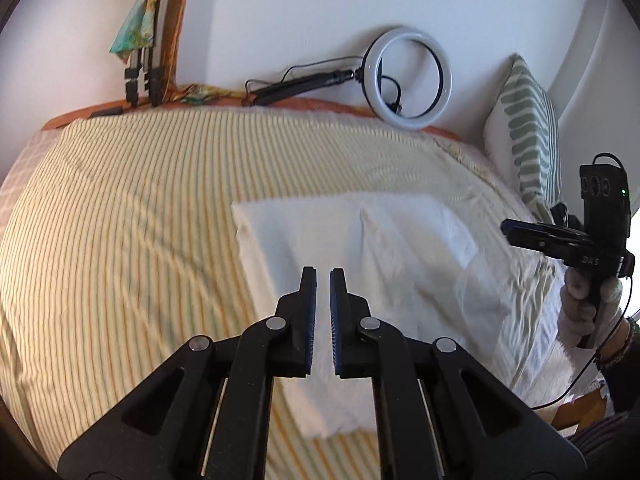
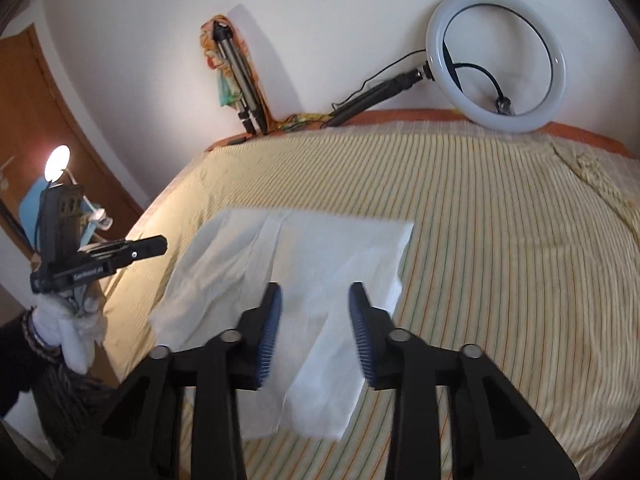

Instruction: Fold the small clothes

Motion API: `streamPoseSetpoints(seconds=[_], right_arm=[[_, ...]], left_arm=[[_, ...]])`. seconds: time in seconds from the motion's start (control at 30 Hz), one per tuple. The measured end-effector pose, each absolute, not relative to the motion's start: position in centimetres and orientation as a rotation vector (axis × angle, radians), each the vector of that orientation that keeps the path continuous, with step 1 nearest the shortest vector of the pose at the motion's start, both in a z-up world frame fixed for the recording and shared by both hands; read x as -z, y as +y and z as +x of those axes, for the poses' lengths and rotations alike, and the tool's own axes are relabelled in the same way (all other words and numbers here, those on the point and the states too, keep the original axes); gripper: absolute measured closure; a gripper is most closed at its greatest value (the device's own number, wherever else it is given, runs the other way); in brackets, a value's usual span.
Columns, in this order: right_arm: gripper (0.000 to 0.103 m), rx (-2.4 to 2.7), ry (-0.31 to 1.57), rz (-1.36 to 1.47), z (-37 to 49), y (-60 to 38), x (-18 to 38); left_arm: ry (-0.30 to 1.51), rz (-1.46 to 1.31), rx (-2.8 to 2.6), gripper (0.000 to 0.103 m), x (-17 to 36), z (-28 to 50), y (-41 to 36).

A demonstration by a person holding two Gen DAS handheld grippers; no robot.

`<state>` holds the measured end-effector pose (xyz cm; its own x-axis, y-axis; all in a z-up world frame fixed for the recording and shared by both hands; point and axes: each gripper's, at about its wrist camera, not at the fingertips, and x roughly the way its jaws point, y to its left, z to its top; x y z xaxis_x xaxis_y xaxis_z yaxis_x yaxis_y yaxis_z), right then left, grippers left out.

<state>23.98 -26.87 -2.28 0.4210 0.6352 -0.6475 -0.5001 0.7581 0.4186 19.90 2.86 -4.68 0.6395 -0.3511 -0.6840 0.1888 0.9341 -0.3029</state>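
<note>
The white garment (image 2: 296,292) is lying flat near the bed's (image 2: 500,264) front edge. The left gripper (image 1: 323,276), nearly closed, and the right gripper (image 2: 316,296), wide open, are hovering empty; each should be pinching a near hem corner squarely.

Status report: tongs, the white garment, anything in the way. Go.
Left tongs nearly shut, empty; right tongs open, empty. White garment flat on striped bedspread, untouched. Nothing in the way.
</note>
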Motion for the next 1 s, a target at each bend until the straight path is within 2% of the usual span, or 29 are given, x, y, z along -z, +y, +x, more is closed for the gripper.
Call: streamPoseSetpoints(seconds=[0.07, 0.1, 0.33, 0.53, 0.87, 1.0], right_arm=[[0.09, -0.721, 0.893, 0.148, 26.2, -25.3, 2.2], [0.091, -0.729, 0.898, 0.137, 26.9, -24.6, 2.3], [0.091, -0.804, 0.955, 0.011, 30.0, -18.0, 4.1], [0.091, -0.786, 1.043, -0.137, 29.9, -15.3, 7.8], [0.09, -0.746, 0.994, 0.139, 31.2, -22.3, 5.8], [0.09, -0.724, 1.022, 0.12, 31.0, -23.3, 6.9]], left_arm=[[0.826, -0.212, 0.319, 0.099, 4.4, 22.0, 2.1], [0.829, -0.213, 0.318, 0.099, 4.5, 22.8, 2.0], [0.872, -0.213, 0.338, 0.099, 6.1, 27.5, 0.5], [0.995, -0.195, 0.321, 0.099, 10.7, 28.5, 1.0], [0.918, -0.233, 0.293, 0.099, 7.8, 26.6, 3.2], [0.954, -0.238, 0.286, 0.099, 8.9, 26.5, 3.6]])
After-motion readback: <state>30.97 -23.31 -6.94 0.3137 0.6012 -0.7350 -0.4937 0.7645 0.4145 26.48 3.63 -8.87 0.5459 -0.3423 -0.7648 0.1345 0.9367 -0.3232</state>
